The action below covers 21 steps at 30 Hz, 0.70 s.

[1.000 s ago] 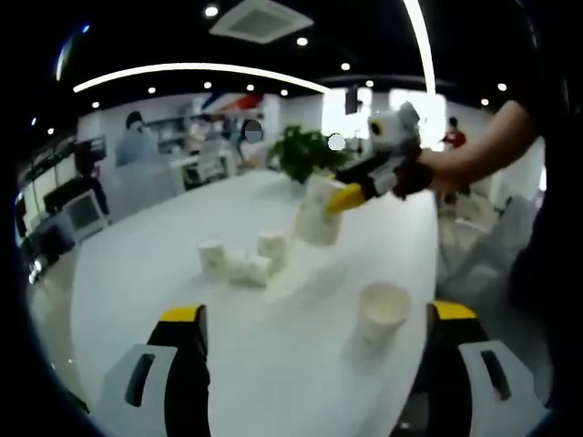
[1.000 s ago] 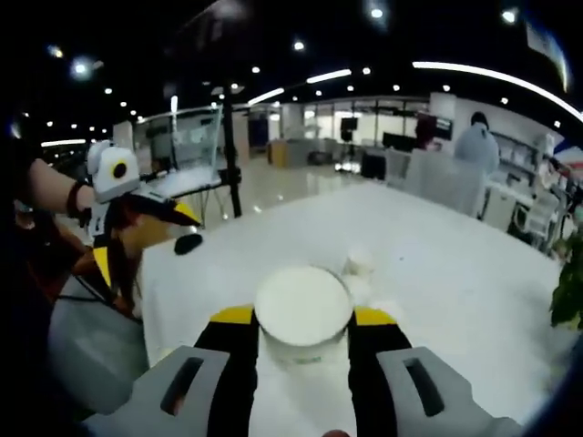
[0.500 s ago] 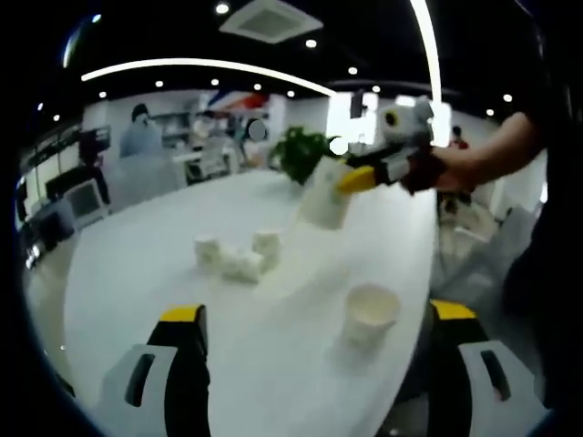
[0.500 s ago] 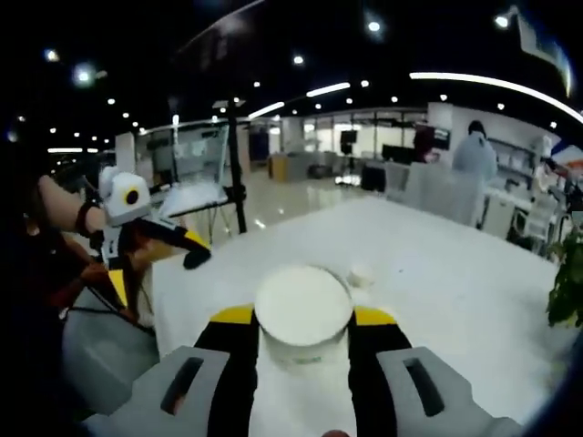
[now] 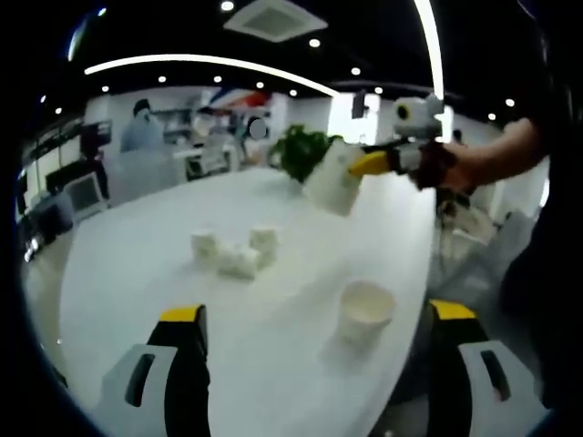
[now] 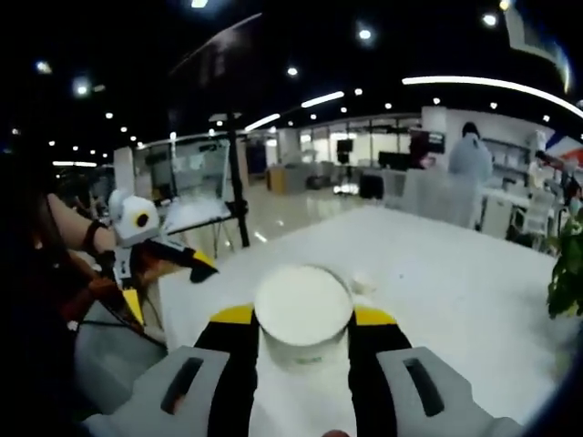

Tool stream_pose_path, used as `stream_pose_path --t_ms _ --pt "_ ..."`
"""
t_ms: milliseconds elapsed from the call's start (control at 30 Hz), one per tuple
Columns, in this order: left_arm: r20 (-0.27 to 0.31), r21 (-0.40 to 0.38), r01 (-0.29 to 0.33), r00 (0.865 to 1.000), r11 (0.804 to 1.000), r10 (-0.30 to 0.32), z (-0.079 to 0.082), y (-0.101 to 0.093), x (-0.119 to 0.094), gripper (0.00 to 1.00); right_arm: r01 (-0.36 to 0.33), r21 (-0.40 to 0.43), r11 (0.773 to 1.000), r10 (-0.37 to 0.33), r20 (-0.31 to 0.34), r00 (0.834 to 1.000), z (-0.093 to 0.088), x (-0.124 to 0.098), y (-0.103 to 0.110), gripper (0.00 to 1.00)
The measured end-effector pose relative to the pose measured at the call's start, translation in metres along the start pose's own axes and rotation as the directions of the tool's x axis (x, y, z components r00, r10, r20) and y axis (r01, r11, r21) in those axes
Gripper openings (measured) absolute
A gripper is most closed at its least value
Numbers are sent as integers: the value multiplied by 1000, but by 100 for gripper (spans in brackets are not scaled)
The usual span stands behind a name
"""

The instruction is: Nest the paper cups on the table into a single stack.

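On the white table, the upright open cup stood just ahead of the empty, wide-open left gripper, nearer it than the right gripper, which clamped a tilted cup above and beyond it.

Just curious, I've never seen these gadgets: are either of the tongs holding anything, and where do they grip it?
The right tongs clamp a white paper cup by its sides. The left tongs are open, holding nothing.
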State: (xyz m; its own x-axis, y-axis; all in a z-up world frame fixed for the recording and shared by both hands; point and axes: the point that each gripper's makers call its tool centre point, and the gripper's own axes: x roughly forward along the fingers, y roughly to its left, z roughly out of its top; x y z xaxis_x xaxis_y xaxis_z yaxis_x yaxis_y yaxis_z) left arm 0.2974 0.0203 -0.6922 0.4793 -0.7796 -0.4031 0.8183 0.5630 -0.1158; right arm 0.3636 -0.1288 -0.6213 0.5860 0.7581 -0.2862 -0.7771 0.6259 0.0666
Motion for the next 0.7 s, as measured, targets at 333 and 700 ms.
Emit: stream_pose_path --t_ms 333,700 --pt "24 -25 38 999 999 -37 4 -20 5 97 -25 80 996 19 67 998 5 -3 14 35" --pt "67 -39 135 989 990 -132 11 -58 10 89 -60 137 989 51 67 996 -10 -6 38 35"
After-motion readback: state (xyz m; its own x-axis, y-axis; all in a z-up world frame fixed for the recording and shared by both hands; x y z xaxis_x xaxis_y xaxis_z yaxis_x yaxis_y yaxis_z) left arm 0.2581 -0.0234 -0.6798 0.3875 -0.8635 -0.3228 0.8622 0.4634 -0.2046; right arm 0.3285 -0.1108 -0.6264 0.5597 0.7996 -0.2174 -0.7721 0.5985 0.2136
